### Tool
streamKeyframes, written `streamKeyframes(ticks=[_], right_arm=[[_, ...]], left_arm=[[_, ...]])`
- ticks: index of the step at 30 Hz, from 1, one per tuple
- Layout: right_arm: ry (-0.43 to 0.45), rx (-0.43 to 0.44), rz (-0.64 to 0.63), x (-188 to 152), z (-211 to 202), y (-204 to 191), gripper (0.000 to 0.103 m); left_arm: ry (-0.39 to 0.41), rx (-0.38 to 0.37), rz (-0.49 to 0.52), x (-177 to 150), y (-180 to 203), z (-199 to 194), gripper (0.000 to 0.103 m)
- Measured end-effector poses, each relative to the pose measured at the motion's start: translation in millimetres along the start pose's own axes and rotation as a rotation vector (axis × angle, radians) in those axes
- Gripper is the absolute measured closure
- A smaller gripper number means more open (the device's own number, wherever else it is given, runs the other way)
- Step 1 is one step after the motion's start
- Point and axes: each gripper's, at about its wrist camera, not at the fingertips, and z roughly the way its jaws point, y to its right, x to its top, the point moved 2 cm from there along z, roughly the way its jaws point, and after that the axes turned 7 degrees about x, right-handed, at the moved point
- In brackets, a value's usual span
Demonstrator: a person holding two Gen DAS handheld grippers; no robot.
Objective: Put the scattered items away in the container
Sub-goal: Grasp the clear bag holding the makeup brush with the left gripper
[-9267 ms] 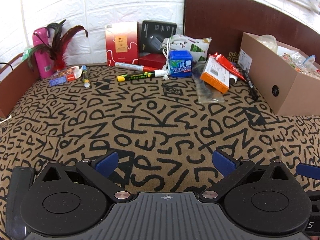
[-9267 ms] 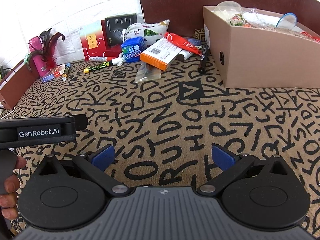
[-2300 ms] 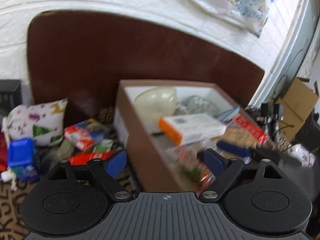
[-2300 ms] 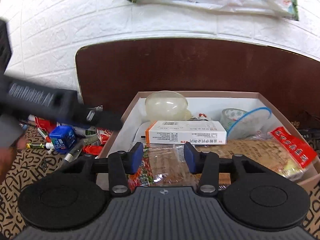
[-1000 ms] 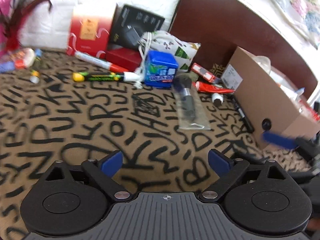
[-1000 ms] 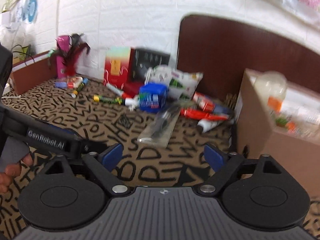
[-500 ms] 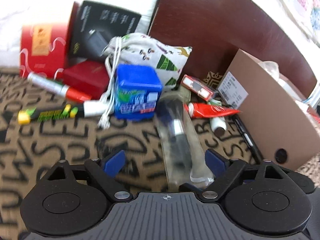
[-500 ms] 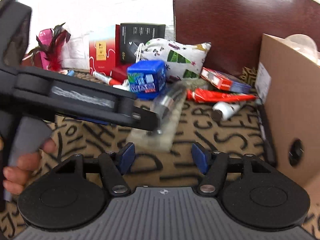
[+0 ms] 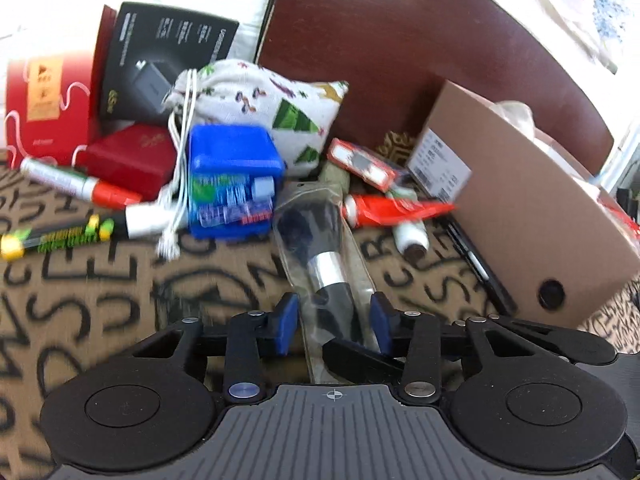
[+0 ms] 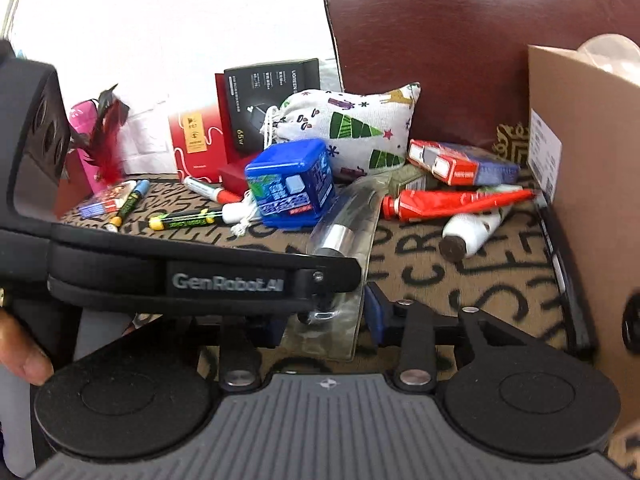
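Note:
A makeup brush in a clear plastic sleeve lies on the letter-patterned cloth, in front of a blue cube box. My left gripper straddles the sleeve's near end, its blue pads a little apart from it on both sides. My right gripper is at the same sleeve from the near side, its jaws narrowed around it; the left gripper's body hides its left pad. The cardboard box stands at the right, also in the right wrist view.
Behind the brush lie a red tube, a white tube, a red card pack, a Christmas-print pouch, markers, red and black boxes and a black pen beside the box.
Both grippers have moved forward onto the sleeved brush and their jaws have narrowed around its near end. The left gripper's body now crosses the right wrist view closer in.

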Motion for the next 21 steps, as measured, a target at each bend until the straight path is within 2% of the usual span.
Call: streamKeyframes(ticks=[5,16,17,18,19,21], right_arm=[[-0.023,0.007,0.02,-29,-37,-19,0.059],[-0.024,-0.013,0.068,-114,-150,-58,0.059],[-0.023,-0.015,0.071,-119,-159,-61,0.058],[-0.024,-0.017,0.071,-123,-165,-64,0.058],[-0.028,-0.017,0.068,-126,-171,-66,0.057],[-0.037,-0.015,0.067,-129,-179,-70,0.055]], left_arm=[[-0.027,-0.016,0.004,-40,22,-36,0.065],[-0.081,-0.066,0.009,-128,74,-121,0.064],[-0.084,-0.071,0.013,-133,77,-125,0.062],[-0.086,-0.074,0.015,-136,79,-128,0.052],[-0.087,-0.077,0.016,-138,81,-131,0.047],[-0.092,-0.073,0.006,-141,83,-134,0.045]])
